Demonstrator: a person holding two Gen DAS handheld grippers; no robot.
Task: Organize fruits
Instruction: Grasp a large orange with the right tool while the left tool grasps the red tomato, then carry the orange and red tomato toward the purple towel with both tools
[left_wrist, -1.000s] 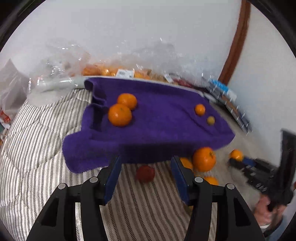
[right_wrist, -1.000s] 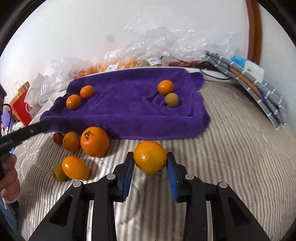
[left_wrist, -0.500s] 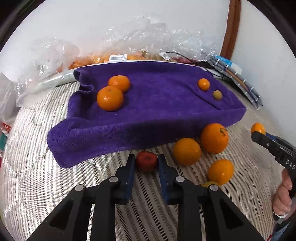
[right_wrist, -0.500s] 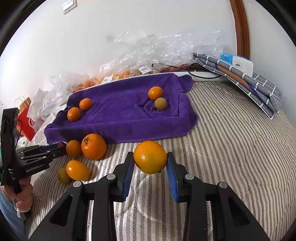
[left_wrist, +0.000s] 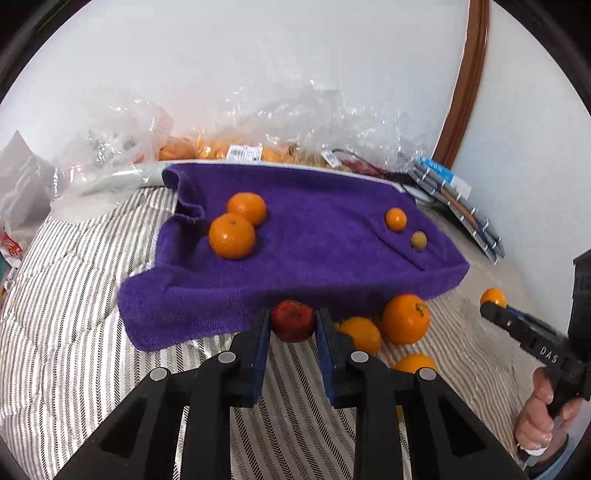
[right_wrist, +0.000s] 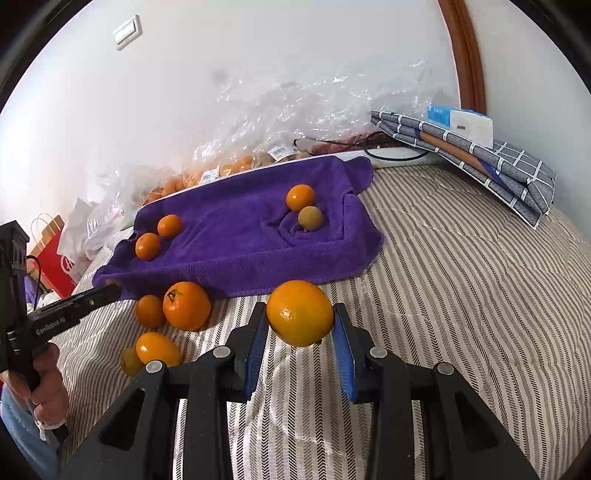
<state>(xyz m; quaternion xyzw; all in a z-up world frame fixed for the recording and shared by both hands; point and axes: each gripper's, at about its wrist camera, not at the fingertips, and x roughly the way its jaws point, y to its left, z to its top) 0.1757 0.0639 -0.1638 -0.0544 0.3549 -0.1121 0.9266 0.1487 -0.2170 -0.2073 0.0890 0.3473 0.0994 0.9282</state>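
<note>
Left wrist view: left gripper (left_wrist: 292, 325) pinches a small red fruit (left_wrist: 293, 320) at the fuzzy purple towel (left_wrist: 325, 258) edge, right gripper (right_wrist: 300, 320) clamps a smooth round orange (right_wrist: 300, 312) over the striped quilt (right_wrist: 461, 295); four fruits on the towel, roughly four loose ones left.

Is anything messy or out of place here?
Yes: several oranges lie loose on the striped bedding, off the purple towel. The towel itself is rumpled, with a fold bunched around a greenish fruit.
</note>
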